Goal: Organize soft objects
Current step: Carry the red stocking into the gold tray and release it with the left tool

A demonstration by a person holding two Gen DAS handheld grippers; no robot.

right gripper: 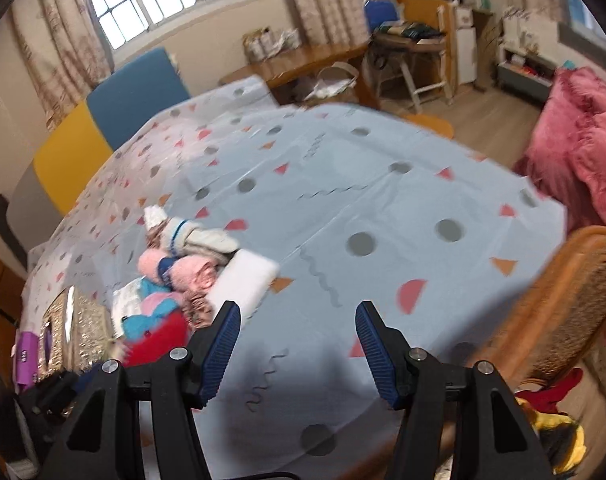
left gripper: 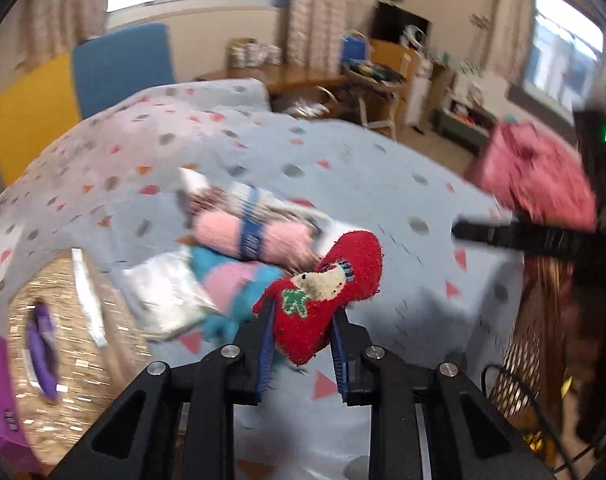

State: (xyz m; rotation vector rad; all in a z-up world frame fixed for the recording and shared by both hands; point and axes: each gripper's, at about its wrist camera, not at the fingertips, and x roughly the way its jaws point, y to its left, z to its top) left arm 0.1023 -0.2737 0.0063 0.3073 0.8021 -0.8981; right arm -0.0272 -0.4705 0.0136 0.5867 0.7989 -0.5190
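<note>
Left claw (left gripper: 303, 316) clamped on red sock (left gripper: 327, 296) | right claw (right gripper: 299, 344) apart over bare tablecloth (right gripper: 383, 200)

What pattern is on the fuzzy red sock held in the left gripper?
A cream hedgehog-like animal and a green shape on the fuzzy red sock; clearest in the left wrist view.

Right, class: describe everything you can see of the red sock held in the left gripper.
The red sock is a fuzzy, fleecy-looking knit with a cream hedgehog-like figure and a small green shape worked into its side. It is bunched and pinched between the blue ribbed pads of the left gripper, one end bulging up and to the right, the other poking out below. It seems lifted off the patterned bedspread, just in front of the pile of other soft items; whether it touches them is unclear.
</note>
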